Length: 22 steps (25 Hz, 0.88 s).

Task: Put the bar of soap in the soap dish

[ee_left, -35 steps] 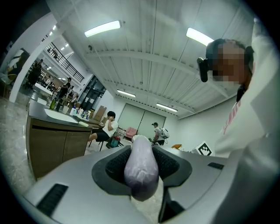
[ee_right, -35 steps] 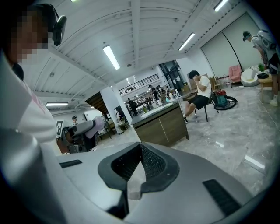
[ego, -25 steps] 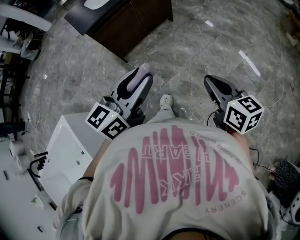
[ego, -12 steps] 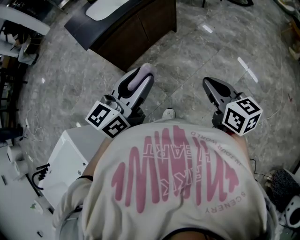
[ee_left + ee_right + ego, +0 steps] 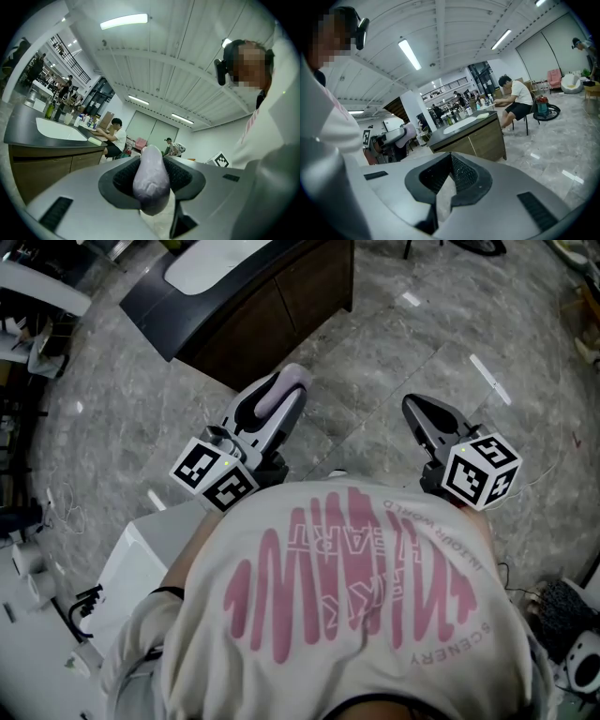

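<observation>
Lilac soap (image 5: 276, 399) is clamped in the left gripper (image 5: 288, 381); the right gripper (image 5: 418, 409) is closed and empty. Carrying step: next, reach the desk (image 5: 145, 298) and locate the dish.

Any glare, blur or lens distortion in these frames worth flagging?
Head view: ceiling lights leave glare streaks on the polished marble floor, and straight lines bend near the edges. Left gripper view: heavy fisheye, dark corners, and the bar of soap close to the lens looks slightly soft. Right gripper view: same fisheye and vignette, with a bright ceiling strip light.
</observation>
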{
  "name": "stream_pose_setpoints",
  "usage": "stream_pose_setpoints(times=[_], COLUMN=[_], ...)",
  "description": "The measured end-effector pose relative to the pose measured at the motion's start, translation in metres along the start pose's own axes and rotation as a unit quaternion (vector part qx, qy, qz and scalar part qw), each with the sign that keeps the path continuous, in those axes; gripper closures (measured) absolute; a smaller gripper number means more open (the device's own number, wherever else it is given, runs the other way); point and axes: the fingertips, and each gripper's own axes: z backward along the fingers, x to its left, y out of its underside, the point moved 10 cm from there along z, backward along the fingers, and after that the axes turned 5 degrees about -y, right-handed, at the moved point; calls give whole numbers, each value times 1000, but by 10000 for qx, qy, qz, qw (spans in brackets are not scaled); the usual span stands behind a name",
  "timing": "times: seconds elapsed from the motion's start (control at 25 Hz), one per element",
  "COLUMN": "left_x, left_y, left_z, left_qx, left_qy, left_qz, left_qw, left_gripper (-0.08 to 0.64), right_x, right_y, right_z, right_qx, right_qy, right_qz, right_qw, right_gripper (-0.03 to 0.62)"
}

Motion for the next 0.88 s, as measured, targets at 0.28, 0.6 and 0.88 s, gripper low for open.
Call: stream_pose_setpoints(times=[0.28, 0.6, 0.88], left_x=[53, 57, 31], left_y=[-20, -7, -6], left_z=[-56, -90, -128], left_qx=[-7, 258, 314], left_qy=[270, 481, 536], left_qz=[-70, 39, -46], left_qw=[9996, 9985, 9981], left_gripper=[402, 402, 402], right_x=[-41, -57, -98], right_y=[-33, -13, -17], right_z=[-42, -26, -2], right_qx=[-229, -348, -494], right_qy=[206, 518, 381], right_qz=[-218, -507, -867], right_qw=[9993, 9968, 9943], right_gripper=[577, 577, 577])
